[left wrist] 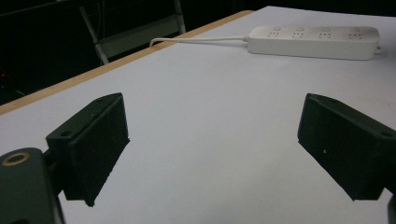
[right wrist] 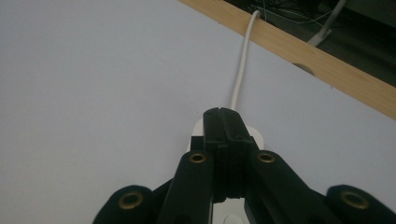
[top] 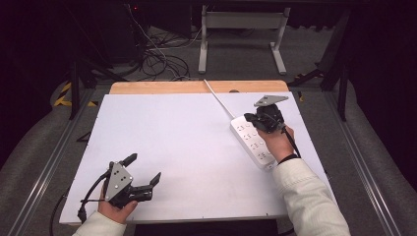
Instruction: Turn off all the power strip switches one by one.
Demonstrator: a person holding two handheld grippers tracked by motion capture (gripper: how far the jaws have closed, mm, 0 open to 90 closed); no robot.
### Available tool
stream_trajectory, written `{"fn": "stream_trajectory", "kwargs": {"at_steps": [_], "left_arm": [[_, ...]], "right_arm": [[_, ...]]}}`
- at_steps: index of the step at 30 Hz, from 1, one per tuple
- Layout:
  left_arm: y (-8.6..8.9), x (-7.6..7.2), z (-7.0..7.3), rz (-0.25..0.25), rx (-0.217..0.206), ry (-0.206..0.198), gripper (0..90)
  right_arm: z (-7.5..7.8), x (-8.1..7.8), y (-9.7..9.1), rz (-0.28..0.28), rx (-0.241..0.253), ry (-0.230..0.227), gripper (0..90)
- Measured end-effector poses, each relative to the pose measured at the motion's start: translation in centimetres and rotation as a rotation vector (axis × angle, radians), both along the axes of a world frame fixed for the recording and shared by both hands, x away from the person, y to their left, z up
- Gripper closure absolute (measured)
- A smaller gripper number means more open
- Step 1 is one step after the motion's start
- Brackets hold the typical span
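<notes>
A white power strip (top: 252,140) lies on the right half of the white table top (top: 172,147), its white cable (top: 219,101) running off over the far wooden edge. My right gripper (top: 255,118) hovers above the strip's far end with its jaws pressed together and nothing between them; in the right gripper view the closed tips (right wrist: 223,116) cover the strip's end (right wrist: 256,134) where the cable (right wrist: 240,70) leaves it. My left gripper (top: 143,169) rests near the front left of the table, open and empty. The left gripper view has the strip (left wrist: 314,42) far off between the jaws.
A wooden strip (top: 196,87) borders the table's far edge. Beyond it are a white metal frame (top: 241,34) and tangled cables (top: 157,59) on the floor. Metal rails (top: 44,162) run along both sides of the table.
</notes>
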State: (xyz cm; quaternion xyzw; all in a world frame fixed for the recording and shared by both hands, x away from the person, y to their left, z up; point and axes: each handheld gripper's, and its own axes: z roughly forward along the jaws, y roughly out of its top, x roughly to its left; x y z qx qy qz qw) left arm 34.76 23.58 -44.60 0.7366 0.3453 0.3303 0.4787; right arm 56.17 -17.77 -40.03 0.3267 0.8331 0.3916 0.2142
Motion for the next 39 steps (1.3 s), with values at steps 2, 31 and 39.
{"fn": "stream_trajectory", "kwargs": {"at_steps": [2,31,39], "left_arm": [[0.0,0.0,0.0,0.001,0.003,-0.001,9.4],[0.1,-0.1,0.1,0.001,0.01,-0.01,9.4],[0.0,-0.1,0.1,0.001,0.011,-0.009,9.4]], "right_arm": [[0.2,-0.2,-0.1,0.001,0.005,-0.004,90.0],[3.3,-8.7,-3.3,0.088,0.132,-0.07,41.7],[1.8,-10.8,-4.8,0.112,0.173,-0.107,28.8]]}}
